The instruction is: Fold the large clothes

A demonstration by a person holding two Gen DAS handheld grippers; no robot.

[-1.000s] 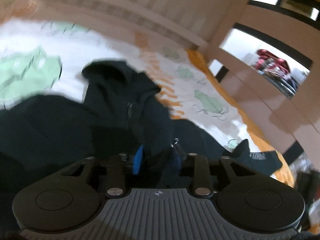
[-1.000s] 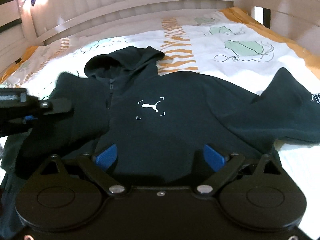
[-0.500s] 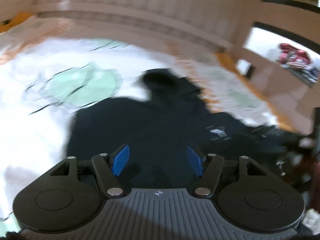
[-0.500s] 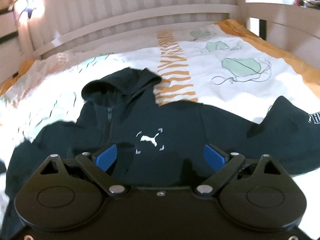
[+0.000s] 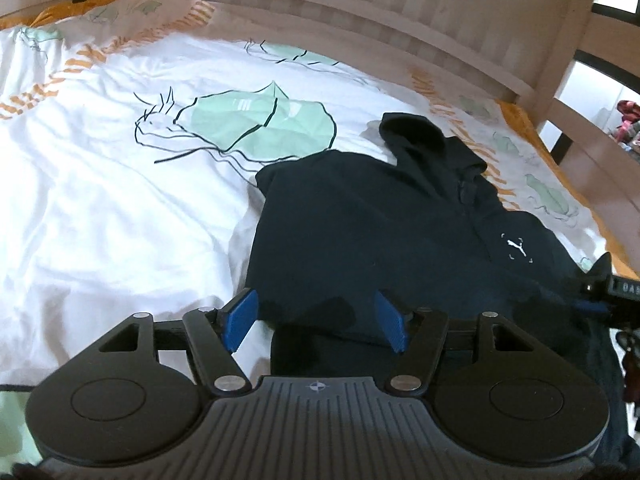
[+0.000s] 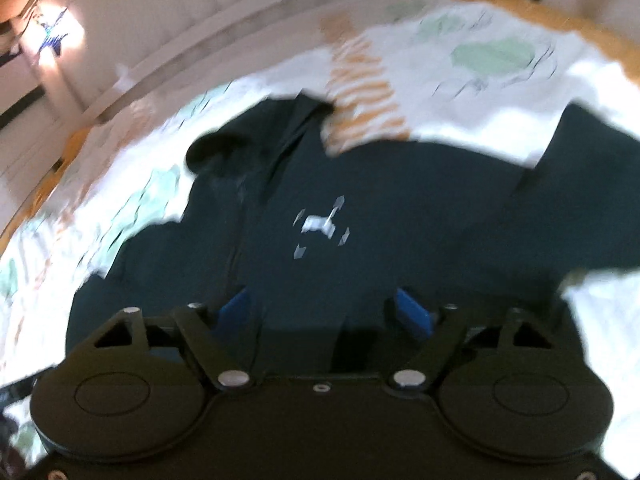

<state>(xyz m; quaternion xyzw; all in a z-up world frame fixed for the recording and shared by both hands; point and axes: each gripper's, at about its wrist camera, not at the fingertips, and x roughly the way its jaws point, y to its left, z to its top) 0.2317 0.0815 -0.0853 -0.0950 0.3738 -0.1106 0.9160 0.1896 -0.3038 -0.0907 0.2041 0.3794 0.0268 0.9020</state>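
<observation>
On the patterned duvet (image 5: 100, 208) of a slatted wooden bed, a dark zip hoodie (image 5: 380, 232) with a small white chest logo (image 5: 516, 248) was laid face up, hood toward the headboard (image 5: 360, 12). One sleeve had been folded in across the body: a second earlier fabric was seen pinched in the left gripper (image 5: 316, 320), and now its blue pads were held apart with nothing clamped between them, poised over the folded edge near the hem. The sleeve had therefore been released and that side was judged squared off. The other sleeve (image 6: 592, 208) was still spread out toward the orange-trimmed side of the bed. The right gripper (image 6: 326, 312) was seen low over the hoodie's lower front, its jaws closing; the frame was smeared, so it could not be told for certain whether cloth had been caught yet, though the pads appeared clear of it. The outstretched sleeve was judged the next part to be brought in.
</observation>
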